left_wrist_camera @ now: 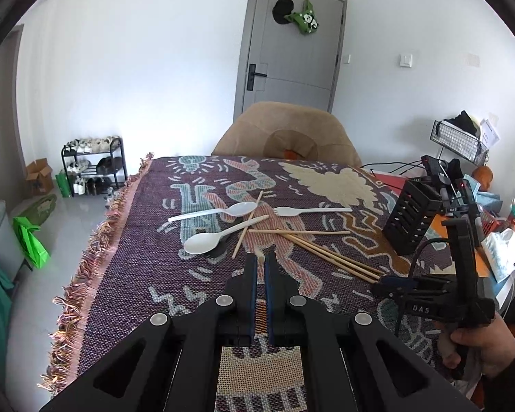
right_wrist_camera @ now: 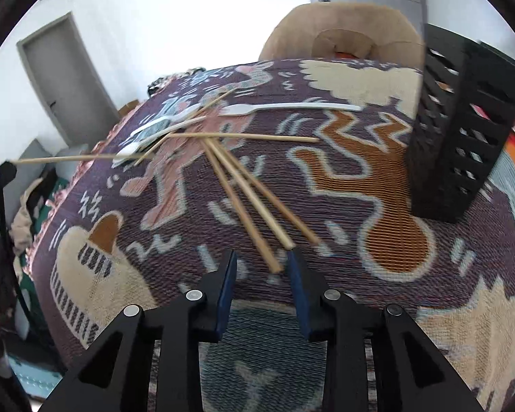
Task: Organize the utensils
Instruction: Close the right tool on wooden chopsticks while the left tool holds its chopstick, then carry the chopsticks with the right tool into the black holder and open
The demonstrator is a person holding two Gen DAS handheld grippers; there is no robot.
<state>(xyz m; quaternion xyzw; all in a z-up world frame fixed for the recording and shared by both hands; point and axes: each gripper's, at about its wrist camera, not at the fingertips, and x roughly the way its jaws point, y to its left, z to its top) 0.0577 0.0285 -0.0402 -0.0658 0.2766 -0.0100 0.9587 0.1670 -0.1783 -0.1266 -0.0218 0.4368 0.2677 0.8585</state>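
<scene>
Only the left wrist view shows the left claw (left_wrist_camera: 261, 261), low at centre, pressed together on the end of 1 chopstick (left_wrist_camera: 260, 258) seen end-on. The right wrist view shows that same stick from the side as a long pale rod (right_wrist_camera: 79, 159) reaching in from the left edge, above the patterned cloth on the desk (right_wrist_camera: 388, 185).

The right claw (right_wrist_camera: 262, 264) is spread, its blue pads either side of the near ends of 3 loose chopsticks (right_wrist_camera: 247, 202) fanned across the middle of the frame; it grips nothing.

The chopsticks are plain light wood. Beyond them, in the upper middle, lie 2 white plastic spoons (left_wrist_camera: 219, 233) and a white fork (left_wrist_camera: 309, 210), crossed by more sticks. The black slotted holder (right_wrist_camera: 463, 137) stands tilted at the right, well apart from the pile.
</scene>
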